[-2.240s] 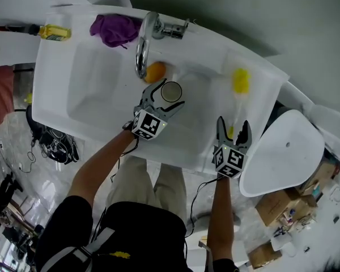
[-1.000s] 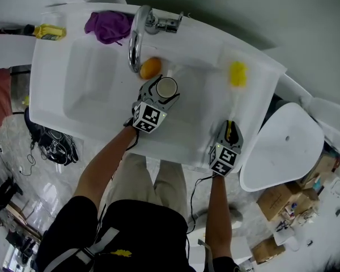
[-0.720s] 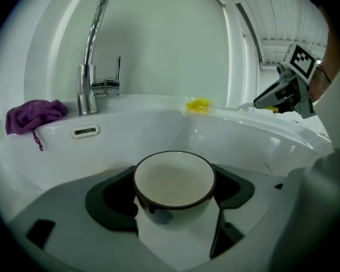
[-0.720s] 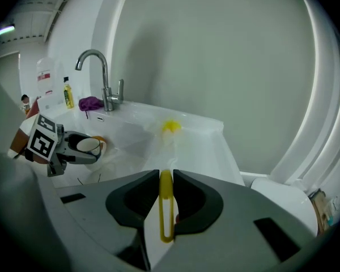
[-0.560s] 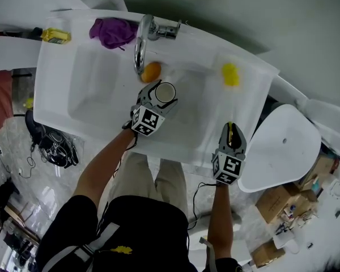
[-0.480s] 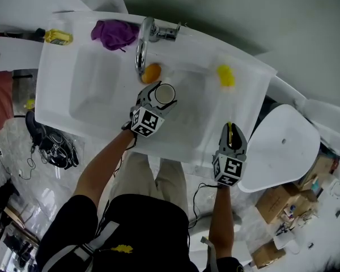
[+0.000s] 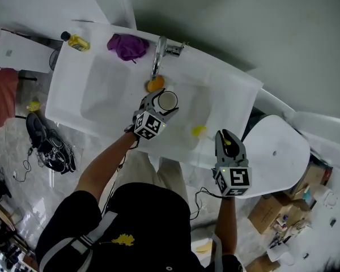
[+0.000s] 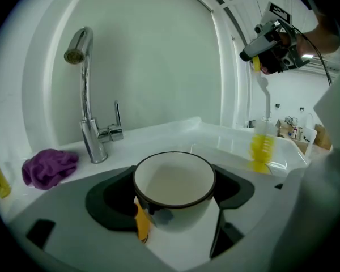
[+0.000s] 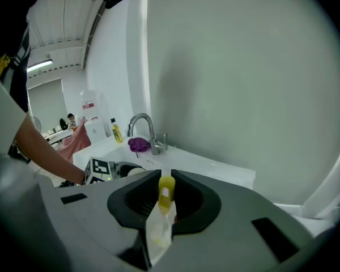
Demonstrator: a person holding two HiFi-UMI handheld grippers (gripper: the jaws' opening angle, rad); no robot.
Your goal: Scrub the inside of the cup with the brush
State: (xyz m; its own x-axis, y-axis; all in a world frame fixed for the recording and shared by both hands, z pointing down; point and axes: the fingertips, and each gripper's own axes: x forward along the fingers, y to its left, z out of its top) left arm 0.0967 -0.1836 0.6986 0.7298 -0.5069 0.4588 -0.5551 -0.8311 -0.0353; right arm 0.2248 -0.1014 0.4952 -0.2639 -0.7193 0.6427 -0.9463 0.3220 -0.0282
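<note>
My left gripper is shut on a white cup with a dark rim and holds it upright over the sink. The left gripper view shows the cup empty between the jaws. My right gripper is raised over the sink's front right edge, its jaws closing on the handle of a brush. The brush's yellow bristle head hangs to the cup's right, apart from it. In the right gripper view the yellow handle end sits pinched between the jaws. From the left gripper the brush dangles below the right gripper.
A chrome faucet stands at the sink's back, with an orange round thing below it. A purple cloth and a yellow bottle lie on the back ledge. A white rounded object stands right of the sink.
The right gripper closed on the brush handle and lifted it off the right counter. The bristle head swung from the back right toward the sink's front. The cup stayed held.
</note>
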